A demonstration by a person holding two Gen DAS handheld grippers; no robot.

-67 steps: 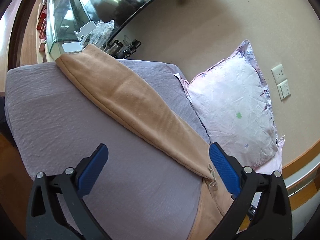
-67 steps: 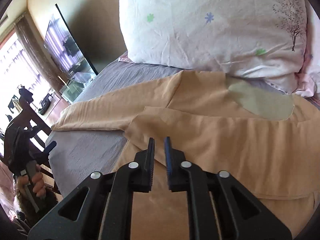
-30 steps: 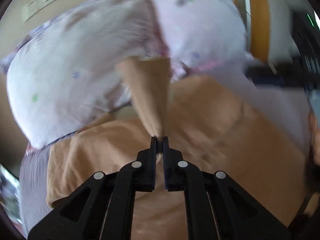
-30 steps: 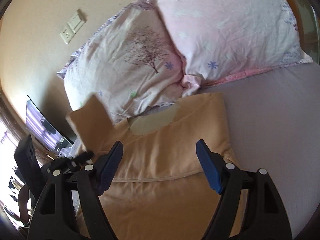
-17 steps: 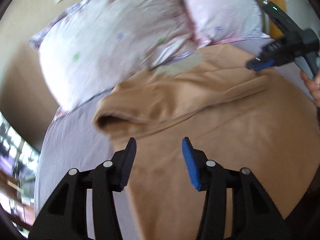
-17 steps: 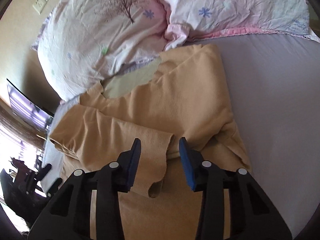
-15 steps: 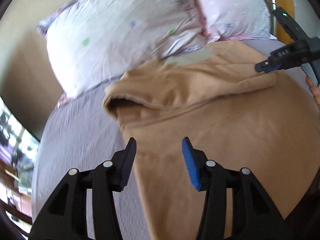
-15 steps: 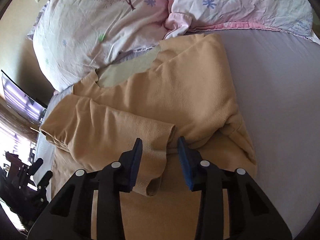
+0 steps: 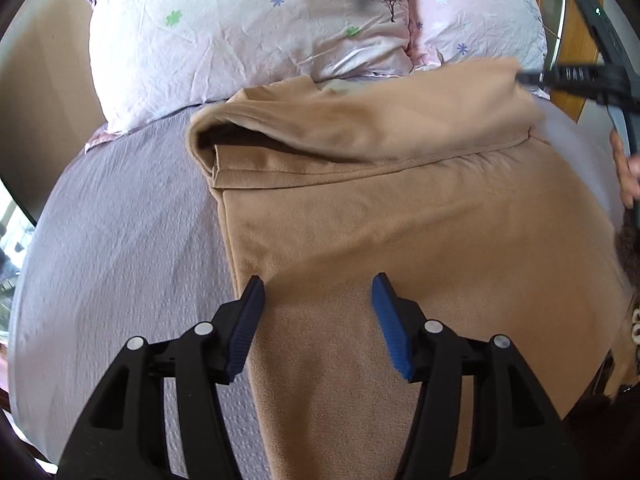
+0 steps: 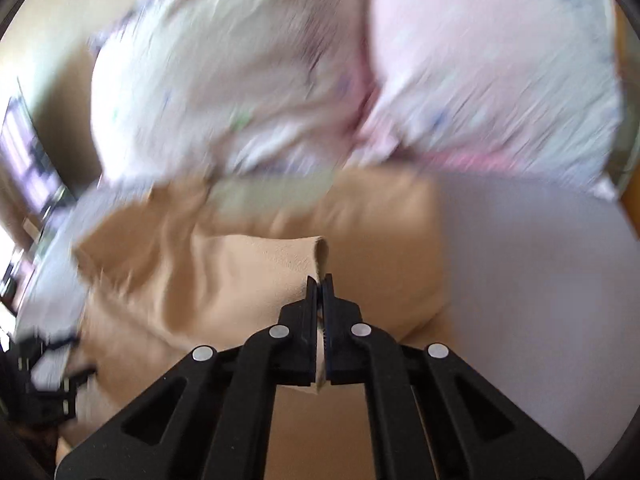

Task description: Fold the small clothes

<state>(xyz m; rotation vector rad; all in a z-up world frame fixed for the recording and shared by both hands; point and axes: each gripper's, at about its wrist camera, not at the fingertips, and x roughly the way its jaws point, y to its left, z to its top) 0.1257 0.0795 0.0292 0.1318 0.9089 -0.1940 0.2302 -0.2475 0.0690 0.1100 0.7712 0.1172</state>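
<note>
A tan long-sleeved top (image 9: pixel 400 216) lies on the grey-lilac bed sheet (image 9: pixel 120 240), its neck toward the pillows and a sleeve (image 9: pixel 360 128) folded across the chest. My left gripper (image 9: pixel 318 292) is open and empty, just above the garment's lower left part. My right gripper (image 10: pixel 319 280) is shut on the sleeve's cuff end (image 10: pixel 296 260) and holds it lifted above the top (image 10: pixel 160 300). The right wrist view is blurred by motion. The right gripper also shows in the left wrist view (image 9: pixel 536 77), at the garment's far right.
Two pale pink floral pillows (image 9: pixel 248 28) (image 9: pixel 476 8) lie against the wall behind the top. A wooden bed frame edge (image 9: pixel 576 32) runs at the right. A dark TV screen (image 10: pixel 24 140) stands far left. Bare sheet (image 10: pixel 540 280) lies right of the top.
My right gripper has closed on the sleeve's cuff and lifted it, moving fast. My left gripper has stayed open and drawn back toward the hem side.
</note>
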